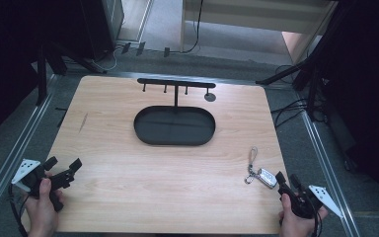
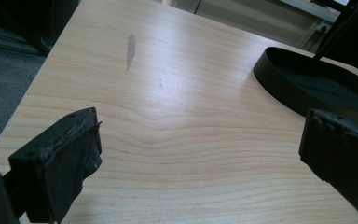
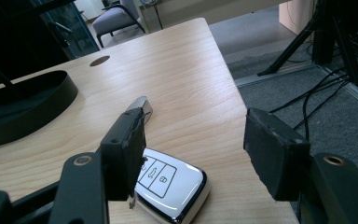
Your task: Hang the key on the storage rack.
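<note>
two grippers rest at the worktop's (image 1: pixel 128 182) near corners, jaws wide apart and empty: left gripper (image 1: pixel 63 167) over bare wood, right gripper (image 1: pixel 285 181) touching a key fob (image 1: pixel 266 177).

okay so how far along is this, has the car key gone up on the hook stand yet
Not yet. The chrome-edged car key fob lies on the wooden table, and the black hook stand with oval tray is bare. The open right gripper is beside it; the open left gripper holds nothing. Gripping and hanging remain.

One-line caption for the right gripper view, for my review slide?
Right gripper, jaws open, poised over a white car key fob near the wooden table edge, black oval tray behind.
</note>
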Motion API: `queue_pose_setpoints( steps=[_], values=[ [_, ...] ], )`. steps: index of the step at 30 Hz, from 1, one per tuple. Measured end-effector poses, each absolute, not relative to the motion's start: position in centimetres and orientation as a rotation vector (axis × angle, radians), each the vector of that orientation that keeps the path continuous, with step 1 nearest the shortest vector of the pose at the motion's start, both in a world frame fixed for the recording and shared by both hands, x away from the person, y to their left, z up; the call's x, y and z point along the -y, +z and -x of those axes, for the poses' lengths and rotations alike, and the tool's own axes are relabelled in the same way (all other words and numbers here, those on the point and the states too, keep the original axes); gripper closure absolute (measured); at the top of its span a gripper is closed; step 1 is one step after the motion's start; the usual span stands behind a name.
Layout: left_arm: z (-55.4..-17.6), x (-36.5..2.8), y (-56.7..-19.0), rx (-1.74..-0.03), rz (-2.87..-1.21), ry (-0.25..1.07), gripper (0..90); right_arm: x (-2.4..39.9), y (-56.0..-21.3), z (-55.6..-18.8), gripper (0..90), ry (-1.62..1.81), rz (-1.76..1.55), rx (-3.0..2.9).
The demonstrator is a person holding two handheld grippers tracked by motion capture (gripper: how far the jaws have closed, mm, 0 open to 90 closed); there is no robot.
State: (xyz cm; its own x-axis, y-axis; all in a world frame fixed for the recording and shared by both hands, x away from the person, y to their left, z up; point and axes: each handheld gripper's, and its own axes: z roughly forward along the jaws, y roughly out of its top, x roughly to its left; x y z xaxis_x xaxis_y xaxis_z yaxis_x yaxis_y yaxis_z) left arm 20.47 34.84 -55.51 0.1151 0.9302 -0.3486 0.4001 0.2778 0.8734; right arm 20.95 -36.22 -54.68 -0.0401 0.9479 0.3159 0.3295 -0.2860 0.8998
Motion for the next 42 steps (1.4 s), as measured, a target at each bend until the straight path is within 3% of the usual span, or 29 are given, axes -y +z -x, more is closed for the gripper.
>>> queue_pose_setpoints(
  steps=[14, 31, 42],
  values=[
    [-20.4, -34.5, -55.4, -1.463, -1.322, 0.659, 0.0, 35.6, -54.2, -22.2, 40.8, 1.197, -1.655, -1.468],
    [-20.3, -33.1, -55.2, -1.436, -1.428, 0.773, 0.0, 33.6, -48.4, -26.5, 41.0, 0.933, -1.569, -1.834],
    [-20.3, -33.1, -55.2, -1.439, -1.425, 0.770, 0.0, 30.6, -46.1, -30.5, 39.8, 0.681, -1.650, -2.123]
  ],
)
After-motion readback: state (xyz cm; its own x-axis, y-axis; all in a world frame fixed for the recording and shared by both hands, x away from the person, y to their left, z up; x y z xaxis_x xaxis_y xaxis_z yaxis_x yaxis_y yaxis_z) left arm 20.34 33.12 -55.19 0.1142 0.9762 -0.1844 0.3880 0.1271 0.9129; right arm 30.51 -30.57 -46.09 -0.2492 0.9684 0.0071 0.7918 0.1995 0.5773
